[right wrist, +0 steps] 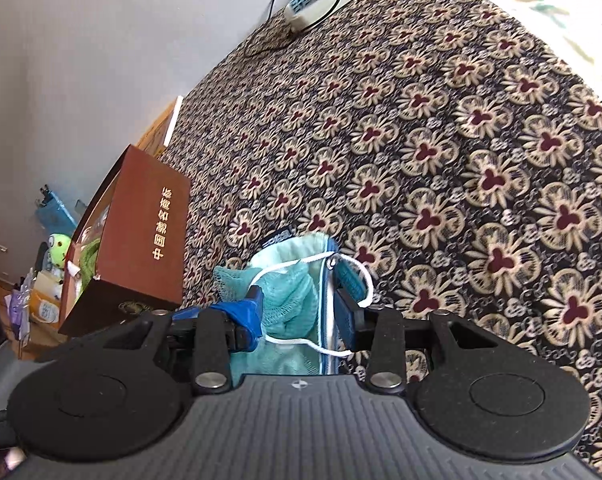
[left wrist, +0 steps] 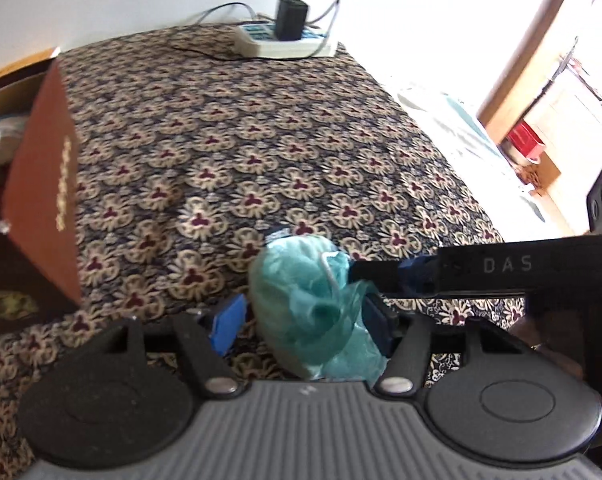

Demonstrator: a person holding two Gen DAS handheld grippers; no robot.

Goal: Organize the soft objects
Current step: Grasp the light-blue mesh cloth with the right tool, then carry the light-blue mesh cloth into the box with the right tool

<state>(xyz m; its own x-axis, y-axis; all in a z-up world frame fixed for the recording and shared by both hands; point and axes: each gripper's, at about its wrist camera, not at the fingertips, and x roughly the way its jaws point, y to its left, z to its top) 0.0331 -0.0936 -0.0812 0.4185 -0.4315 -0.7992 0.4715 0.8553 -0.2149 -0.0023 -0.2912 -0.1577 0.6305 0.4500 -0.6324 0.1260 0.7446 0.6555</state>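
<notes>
Mesh sponge (left wrist: 301,300) sits between my left fingers (left wrist: 229,322), which stand apart around it without pressing. My right gripper (right wrist: 301,312) is clamped on its near side, cord (right wrist: 313,268) looping forward. Box (right wrist: 141,232) lies left.

The teal bath pouf (left wrist: 301,300) is gauzy, crinkled mesh with a white twisted cord (right wrist: 313,264). The bed cover (left wrist: 241,140) is matt printed cloth. The brown box (right wrist: 145,232) looks like smooth card with gilt lettering. The left hand-held gripper (left wrist: 301,322) is matt black plastic with ribbed grey housing and blue pads (left wrist: 229,324).
</notes>
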